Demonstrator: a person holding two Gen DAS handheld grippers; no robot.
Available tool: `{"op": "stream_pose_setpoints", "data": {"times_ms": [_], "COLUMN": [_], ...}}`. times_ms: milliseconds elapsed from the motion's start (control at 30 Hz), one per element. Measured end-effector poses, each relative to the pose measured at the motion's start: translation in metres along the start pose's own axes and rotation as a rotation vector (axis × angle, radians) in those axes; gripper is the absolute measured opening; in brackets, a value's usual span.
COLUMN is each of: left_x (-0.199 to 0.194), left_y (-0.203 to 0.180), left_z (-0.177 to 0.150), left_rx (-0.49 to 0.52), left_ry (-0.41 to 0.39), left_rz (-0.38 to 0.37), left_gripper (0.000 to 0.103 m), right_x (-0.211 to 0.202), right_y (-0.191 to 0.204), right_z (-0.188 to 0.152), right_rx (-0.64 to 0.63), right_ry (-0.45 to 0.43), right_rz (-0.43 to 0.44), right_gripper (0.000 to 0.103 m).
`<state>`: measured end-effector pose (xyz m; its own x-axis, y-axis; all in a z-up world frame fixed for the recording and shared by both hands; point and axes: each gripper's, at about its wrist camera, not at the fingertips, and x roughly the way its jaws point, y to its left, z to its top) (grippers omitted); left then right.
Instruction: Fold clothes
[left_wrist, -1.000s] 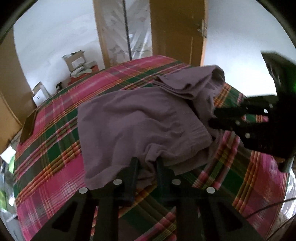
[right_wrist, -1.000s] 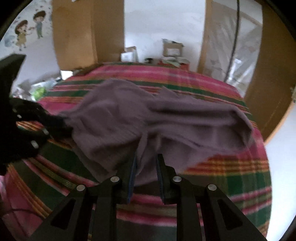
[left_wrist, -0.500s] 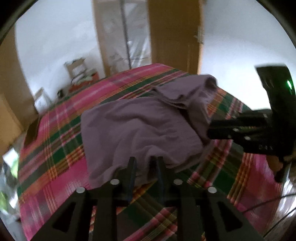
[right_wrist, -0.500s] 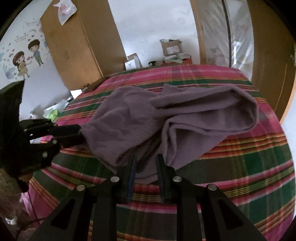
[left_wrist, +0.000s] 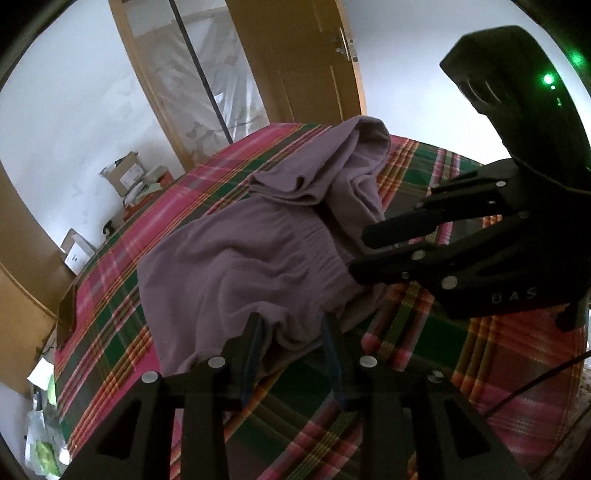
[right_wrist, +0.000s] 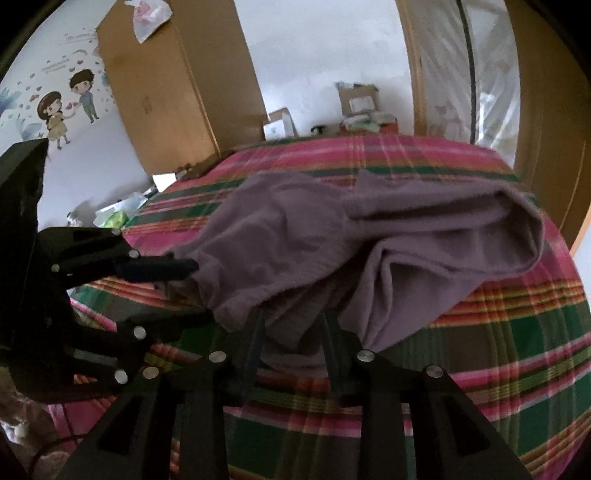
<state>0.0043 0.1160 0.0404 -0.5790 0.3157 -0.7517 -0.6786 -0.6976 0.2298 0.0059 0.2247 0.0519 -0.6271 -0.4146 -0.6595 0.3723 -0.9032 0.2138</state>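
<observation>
A soft, rumpled mauve garment (left_wrist: 258, 258) is lying on the plaid bedspread (left_wrist: 424, 350). The left gripper (left_wrist: 293, 325) and right gripper (right_wrist: 293, 321) are both parting, loosely straddling its near hem, pads not pressing.

Materials and finish: bedroom scene

Garment (left_wrist: 251, 258): mauve, soft matt cloth, faintly napped. Bedspread (left_wrist: 417, 332): woven plaid cloth, matt. Grippers (left_wrist: 291, 332) (right_wrist: 291, 328): matt black plastic, bright metal screw heads. Door (left_wrist: 295, 62): smooth, semi-gloss wood.
</observation>
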Motion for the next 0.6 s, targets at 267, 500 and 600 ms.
{"op": "stream_pose_setpoints", "data": {"times_ms": [267, 500, 600], "left_x": [0.005, 0.004, 0.001], "left_y": [0.012, 0.011, 0.01], "left_z": [-0.005, -0.007, -0.008], "left_rx": [-0.071, -0.085, -0.075], "left_ry": [0.004, 0.001, -0.009], "left_rz": [-0.011, -0.013, -0.018], "left_gripper": [0.033, 0.033, 0.033], "right_x": [-0.006, 0.011, 0.018], "right_y": [-0.003, 0.002, 0.001], "right_z": [0.0, -0.001, 0.004], "right_rx": [0.043, 0.044, 0.064], "right_ry": [-0.03, 0.02, 0.027], "right_rz": [0.121, 0.191, 0.173], "right_gripper": [0.032, 0.032, 0.015]}}
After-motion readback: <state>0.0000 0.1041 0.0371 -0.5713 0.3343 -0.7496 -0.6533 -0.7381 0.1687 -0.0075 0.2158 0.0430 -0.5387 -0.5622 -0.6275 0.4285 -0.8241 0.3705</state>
